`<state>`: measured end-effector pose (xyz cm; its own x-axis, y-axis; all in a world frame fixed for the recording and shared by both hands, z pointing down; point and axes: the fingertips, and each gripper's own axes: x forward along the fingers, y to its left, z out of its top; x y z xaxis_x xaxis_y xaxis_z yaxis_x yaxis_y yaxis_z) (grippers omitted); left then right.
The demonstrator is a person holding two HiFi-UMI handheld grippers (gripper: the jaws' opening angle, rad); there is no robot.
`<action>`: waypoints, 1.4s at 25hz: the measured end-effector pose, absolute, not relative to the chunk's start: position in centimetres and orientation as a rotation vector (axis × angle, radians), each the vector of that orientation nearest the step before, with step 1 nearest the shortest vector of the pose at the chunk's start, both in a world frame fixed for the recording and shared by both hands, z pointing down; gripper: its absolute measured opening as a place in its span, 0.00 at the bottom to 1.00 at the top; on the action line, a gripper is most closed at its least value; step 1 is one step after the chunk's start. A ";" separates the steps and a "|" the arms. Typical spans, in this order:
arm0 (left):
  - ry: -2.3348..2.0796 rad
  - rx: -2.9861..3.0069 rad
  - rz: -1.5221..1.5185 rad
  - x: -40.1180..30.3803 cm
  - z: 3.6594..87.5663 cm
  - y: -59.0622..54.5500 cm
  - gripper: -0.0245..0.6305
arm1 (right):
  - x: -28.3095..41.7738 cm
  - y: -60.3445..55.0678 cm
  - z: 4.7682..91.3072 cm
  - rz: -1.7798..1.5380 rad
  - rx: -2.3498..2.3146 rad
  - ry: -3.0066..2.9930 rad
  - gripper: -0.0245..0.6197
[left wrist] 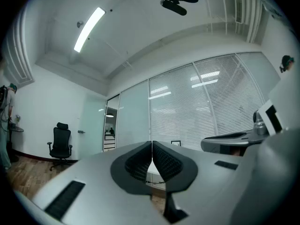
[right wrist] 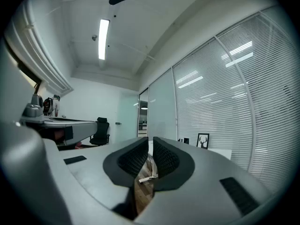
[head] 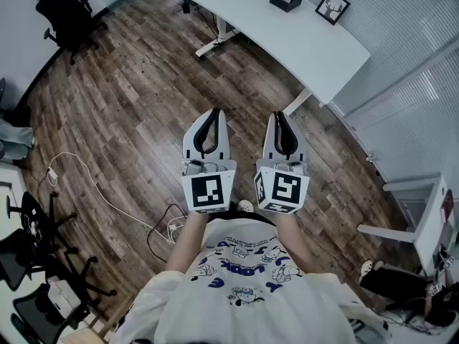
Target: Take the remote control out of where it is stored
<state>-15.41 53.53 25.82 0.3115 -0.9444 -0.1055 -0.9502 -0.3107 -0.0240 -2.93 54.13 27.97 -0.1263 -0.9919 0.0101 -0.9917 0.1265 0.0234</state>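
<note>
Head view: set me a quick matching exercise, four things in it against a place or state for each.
Things:
1. black office chair
2. framed deer picture
3. white cable
4. left hand-held gripper

Places or states:
A. standing on the white desk
B. lying on the wooden floor at the left of the view
C. in the top left corner of the view
D. jaws shut, nothing between them

Pairs: 1-C, 2-A, 3-B, 4-D
</note>
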 end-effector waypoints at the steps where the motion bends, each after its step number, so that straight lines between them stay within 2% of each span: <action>1: 1.794 -2.477 0.110 -15.5 25.8 53.4 0.07 | -3.0 54.0 28.0 -0.016 2.061 -2.341 0.12; 35: 1.795 -2.491 0.069 -20.3 28.4 44.2 0.07 | -7.4 44.6 30.4 0.052 2.062 -2.326 0.12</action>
<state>-20.27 44.21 28.38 0.3164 -0.9455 -0.0774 -0.9486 -0.3150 -0.0305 -7.41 44.60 30.41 -0.1199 -0.9917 0.0461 -0.9928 0.1198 -0.0035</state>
